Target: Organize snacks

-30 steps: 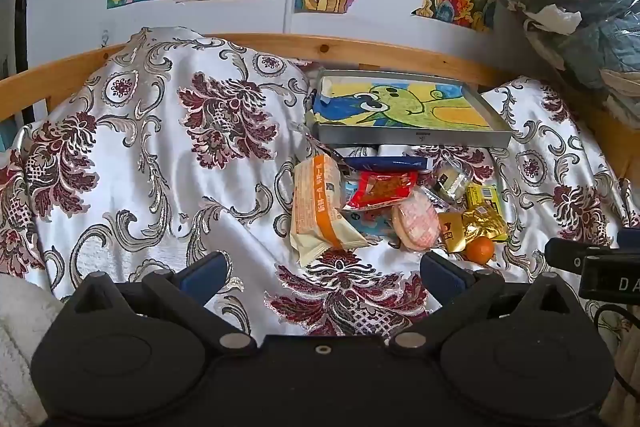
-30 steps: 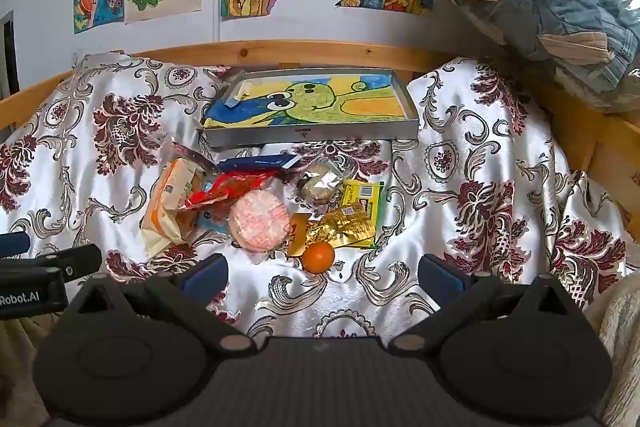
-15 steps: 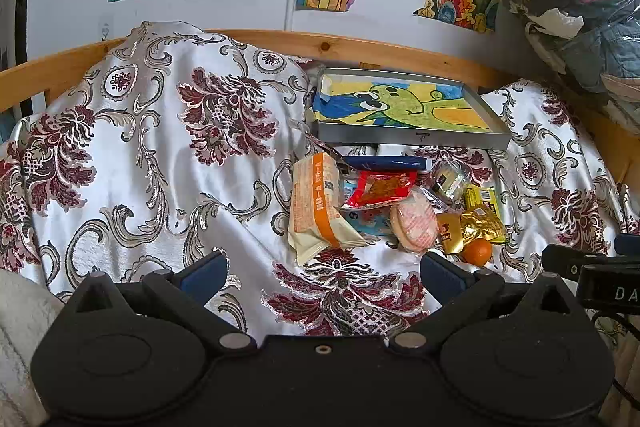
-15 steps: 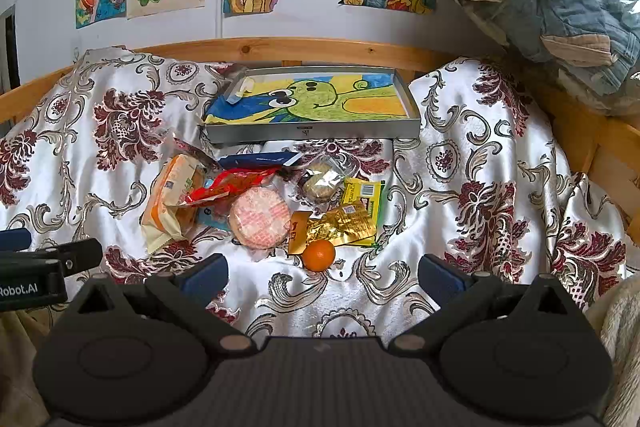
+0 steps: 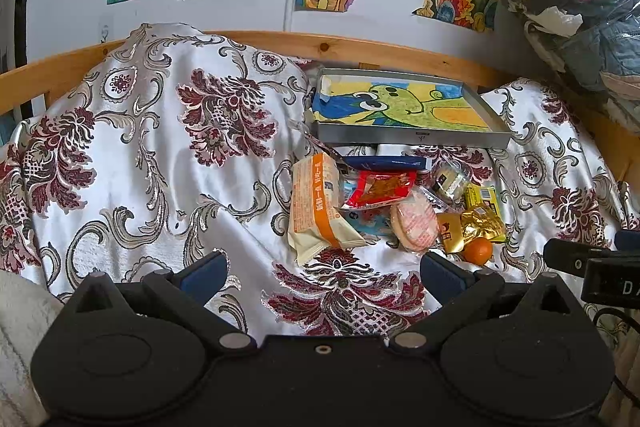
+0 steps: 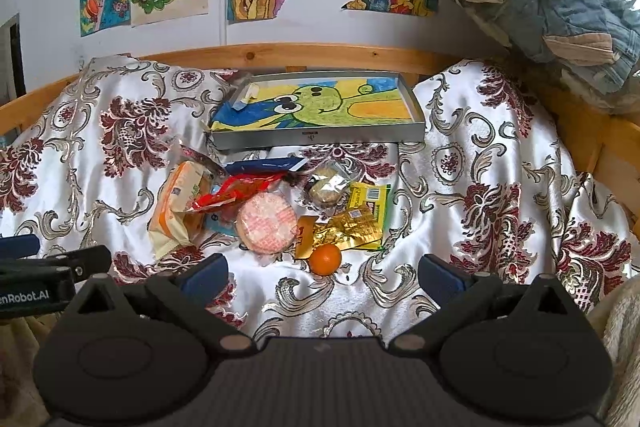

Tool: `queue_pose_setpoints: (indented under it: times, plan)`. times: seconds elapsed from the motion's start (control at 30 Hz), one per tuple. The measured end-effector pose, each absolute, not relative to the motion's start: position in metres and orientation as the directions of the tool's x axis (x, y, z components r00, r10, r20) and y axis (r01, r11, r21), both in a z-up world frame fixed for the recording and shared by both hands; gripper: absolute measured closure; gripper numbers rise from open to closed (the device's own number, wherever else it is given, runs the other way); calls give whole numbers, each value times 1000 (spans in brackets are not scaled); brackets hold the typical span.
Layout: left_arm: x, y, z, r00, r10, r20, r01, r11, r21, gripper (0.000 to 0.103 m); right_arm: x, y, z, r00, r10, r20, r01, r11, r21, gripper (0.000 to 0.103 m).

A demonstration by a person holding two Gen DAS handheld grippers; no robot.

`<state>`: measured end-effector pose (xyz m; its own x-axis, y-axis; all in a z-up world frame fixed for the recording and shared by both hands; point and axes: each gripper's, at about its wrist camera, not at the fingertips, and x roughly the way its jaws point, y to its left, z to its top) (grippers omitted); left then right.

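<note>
Orange tangerine lies among snack packets near both tools, spread wide, empty.

Wrapped snacks lie heaped ahead of the spread fingers; metal tray just beyond them.

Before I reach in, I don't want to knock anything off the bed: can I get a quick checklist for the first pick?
1. Left gripper open and holding nothing: ok.
2. Right gripper open and holding nothing: ok.
3. Tray free of snacks: ok.
4. Orange at the pile's near edge, nothing on it: ok.
5. Round pink pack clear of overlaps: not ok, it overlaps neighbouring wrappers.
6. Tray sitting level on the cloth: cannot tell.
</note>
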<state>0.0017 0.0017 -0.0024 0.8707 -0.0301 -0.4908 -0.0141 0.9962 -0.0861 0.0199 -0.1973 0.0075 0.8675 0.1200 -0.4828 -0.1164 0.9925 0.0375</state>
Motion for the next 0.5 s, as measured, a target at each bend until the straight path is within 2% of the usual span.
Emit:
queue_pose_setpoints:
  times: [0.5]
  plan:
    - [2, 0, -2, 871, -34, -491, -6, 997, -81, 1, 18, -195, 8, 868, 132, -479, -129, 991, 40, 0]
